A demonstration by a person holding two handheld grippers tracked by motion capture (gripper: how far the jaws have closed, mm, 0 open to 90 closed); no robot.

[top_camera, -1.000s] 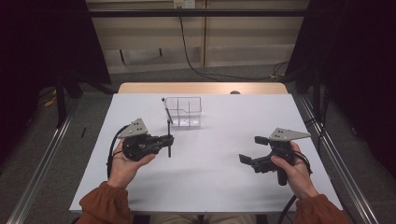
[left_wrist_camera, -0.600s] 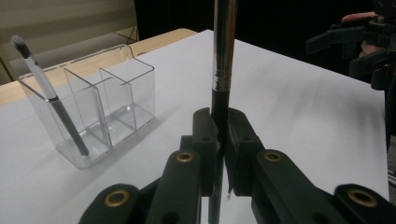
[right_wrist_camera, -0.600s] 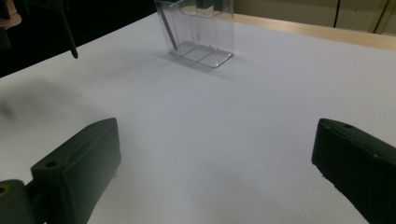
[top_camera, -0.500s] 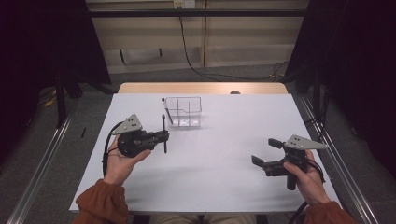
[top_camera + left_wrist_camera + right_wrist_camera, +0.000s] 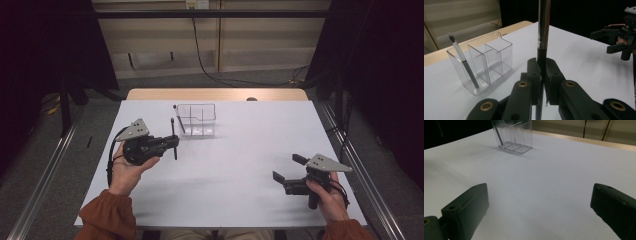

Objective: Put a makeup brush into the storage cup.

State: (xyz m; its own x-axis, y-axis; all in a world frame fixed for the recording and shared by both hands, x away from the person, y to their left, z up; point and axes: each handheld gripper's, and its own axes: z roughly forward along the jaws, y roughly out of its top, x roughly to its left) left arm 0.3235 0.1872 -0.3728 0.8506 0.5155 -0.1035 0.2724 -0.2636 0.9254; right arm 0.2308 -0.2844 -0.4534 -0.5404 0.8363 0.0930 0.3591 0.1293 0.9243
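Note:
My left gripper (image 5: 172, 142) hovers over the left part of the white table (image 5: 240, 150), shut on a black brush with a silver ferrule (image 5: 543, 37) that stands upright between its jaws (image 5: 173, 131). Just beyond it stands a clear three-compartment organizer (image 5: 197, 120) (image 5: 491, 60). A second brush (image 5: 178, 119) (image 5: 464, 62) leans in the organizer's left compartment. My right gripper (image 5: 289, 167) is low over the table's near right, jaws open and empty (image 5: 539, 212). Far ahead of it I see the organizer (image 5: 512, 135).
The table's wooden far edge (image 5: 215, 94) lies behind the organizer. Metal rails (image 5: 350, 160) run along both sides of the table. In the left gripper view the right gripper (image 5: 621, 40) is off to the right.
My right hand has drifted right and toward the near edge, sinking closer to the table with its jaws still open. The left gripper and its brush have barely shifted.

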